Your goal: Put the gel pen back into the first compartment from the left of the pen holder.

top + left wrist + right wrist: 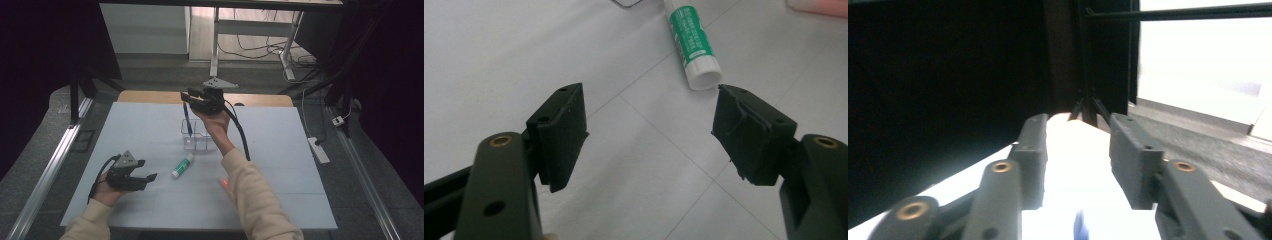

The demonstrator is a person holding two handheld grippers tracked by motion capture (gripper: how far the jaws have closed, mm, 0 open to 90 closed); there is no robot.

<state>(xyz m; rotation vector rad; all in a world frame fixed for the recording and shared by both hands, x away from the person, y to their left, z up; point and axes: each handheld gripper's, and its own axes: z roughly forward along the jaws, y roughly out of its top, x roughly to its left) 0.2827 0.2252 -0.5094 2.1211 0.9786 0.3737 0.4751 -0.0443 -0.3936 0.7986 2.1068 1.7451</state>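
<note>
**Pen upright in clear holder; right jaws parted above it**

White tabletop (150,125) on a wooden bench, dark curtains at both sides, grey floor and desk legs with cables beyond.

High view: right gripper (192,100) is held over the far middle of the table, pointing leftward across the picture, its grey three-cornered plate on top and its cable trailing down along the forearm. Directly beneath its jaws a blue pen (187,119) stands nearly upright in a clear holder (196,140); the pen's top sits at the jaws, but whether the pads touch it cannot be told from here. A glue stick (182,166), white with a green label, lies on the table just in front of the holder, between the two hands. Left gripper (146,171) rests low at the near left, aimed toward the glue stick and apart from it. A small pink object (224,183) lies beside the right sleeve.

Left gripper view: jaws wide apart, nothing between them. Glue stick (691,42) lies just past the right-hand jaw tip, not touching. Pink object (819,7) at the top right edge.

Right gripper view: jaws partly open, with bright table in the gap. A blurred blue tip, the pen (1079,227), shows at the bottom edge between them, with no pad pressing on it.
</note>
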